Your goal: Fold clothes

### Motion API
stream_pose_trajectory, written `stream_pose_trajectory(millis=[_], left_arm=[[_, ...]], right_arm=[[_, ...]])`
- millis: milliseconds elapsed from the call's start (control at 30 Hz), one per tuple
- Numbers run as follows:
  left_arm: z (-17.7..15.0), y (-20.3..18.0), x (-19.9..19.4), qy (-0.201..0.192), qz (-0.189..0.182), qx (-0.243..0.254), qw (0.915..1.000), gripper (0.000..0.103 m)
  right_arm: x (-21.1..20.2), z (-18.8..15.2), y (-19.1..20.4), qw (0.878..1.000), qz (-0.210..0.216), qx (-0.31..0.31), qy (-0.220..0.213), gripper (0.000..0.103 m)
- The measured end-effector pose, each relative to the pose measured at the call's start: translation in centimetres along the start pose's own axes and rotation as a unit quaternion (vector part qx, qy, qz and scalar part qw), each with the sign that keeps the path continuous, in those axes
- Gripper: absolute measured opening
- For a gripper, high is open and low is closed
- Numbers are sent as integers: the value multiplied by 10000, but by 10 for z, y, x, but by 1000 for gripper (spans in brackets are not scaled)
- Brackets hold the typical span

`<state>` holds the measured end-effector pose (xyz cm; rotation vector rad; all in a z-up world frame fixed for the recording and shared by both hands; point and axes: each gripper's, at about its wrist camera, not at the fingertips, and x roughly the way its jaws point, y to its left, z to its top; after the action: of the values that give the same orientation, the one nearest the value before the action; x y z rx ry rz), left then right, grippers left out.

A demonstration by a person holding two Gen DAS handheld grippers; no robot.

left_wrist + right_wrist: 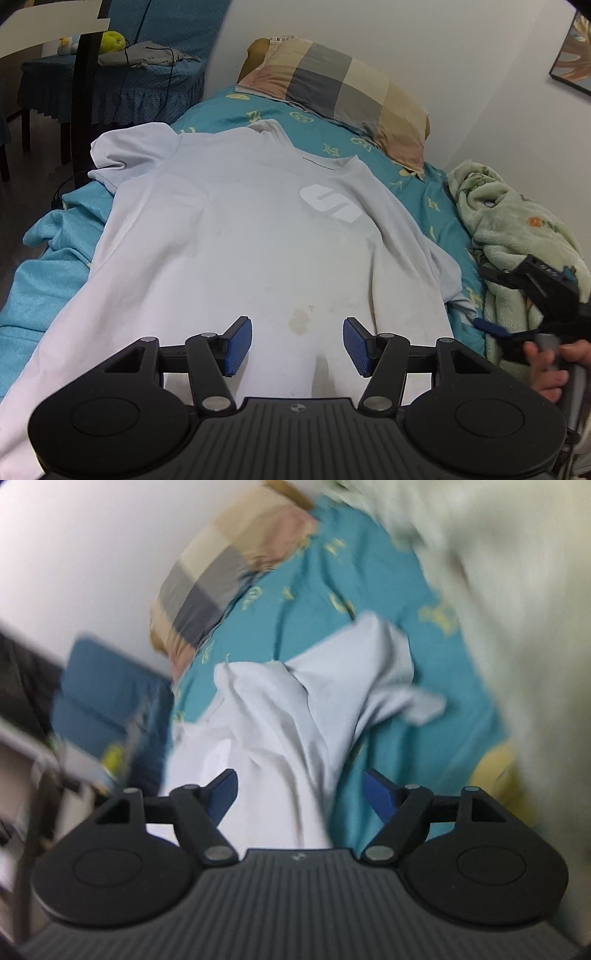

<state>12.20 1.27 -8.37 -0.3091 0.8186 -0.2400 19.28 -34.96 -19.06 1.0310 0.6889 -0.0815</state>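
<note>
Shirt (236, 236) flat on bed (417, 177); pillow (332, 96) beyond, blanket (517, 229) alongside (bunched). Left gripper (297, 345), right gripper (299, 797): both apart, empty.

Home bedroom. A bed (417, 184) with a teal patterned sheet is filling most of the left wrist view, a checked pillow (332, 88) is lying at its head against a plain white wall (424, 44). A pale green fleece blanket (517, 229) is bunching along the wall side. A chair (122, 85) in a blue ruffled cover is standing beside the bed, and a framed picture (572, 55) is hanging on the wall.
</note>
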Motion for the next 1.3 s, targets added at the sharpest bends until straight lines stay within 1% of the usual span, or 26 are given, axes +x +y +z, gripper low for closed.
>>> stream_pose_trajectory(millis=[67,133,233,367,400,467,500,533,567,667,733,900,1067,1100,1167,1267,1300], left_arm=[[0,2,2,34,-16,-65,10000,58],[1,3,5,68,-36,-132,9999,58],[3,8,9,97,-67,-258,9996,58],[8,14,17,91,-21,-375,9993,58],[9,15,19,84,4,-382,9992,58],[11,18,20,59,29,-433,9990,58],[12,20,20,39,30,-473,9989,58],[13,22,18,7,25,-517,9987,58],[15,23,16,-40,26,-559,9984,58],[20,28,6,-226,25,-661,9976,58],[22,31,-1,-337,15,-722,9968,58],[28,37,-15,-476,26,-840,9953,58],[33,43,-25,-557,90,-918,9942,58],[34,44,-26,-578,132,-896,9942,58],[37,45,-30,-642,239,-840,9941,58],[39,52,-35,-747,443,-832,9927,58],[40,55,-36,-769,498,-858,9921,58]], right_arm=[[19,1,-11,9987,69,488,-119,78],[36,6,-19,9960,100,817,-347,78],[58,17,-18,9958,93,648,-636,78],[86,31,-19,9934,-258,405,-1039,77],[91,35,-19,9922,-345,337,-1148,70],[103,44,-19,9891,-603,132,-1338,51],[109,49,-16,9874,-762,-22,-1386,21],[113,53,-11,9856,-910,-252,-1405,11],[113,56,-3,9825,-1001,-511,-1487,10],[100,63,29,9665,-1128,-1211,-1964,10],[91,68,51,9556,-1202,-1546,-2201,9],[79,64,92,9299,-1321,-2388,-2464,9],[66,59,133,8962,-1429,-3211,-2706,10],[69,50,143,8896,-1369,-3430,-2688,10],[88,13,169,8759,-1047,-4000,-2486,10],[115,-43,207,8475,-556,-4816,-2162,11],[127,-61,215,8410,-430,-5009,-1999,11]])
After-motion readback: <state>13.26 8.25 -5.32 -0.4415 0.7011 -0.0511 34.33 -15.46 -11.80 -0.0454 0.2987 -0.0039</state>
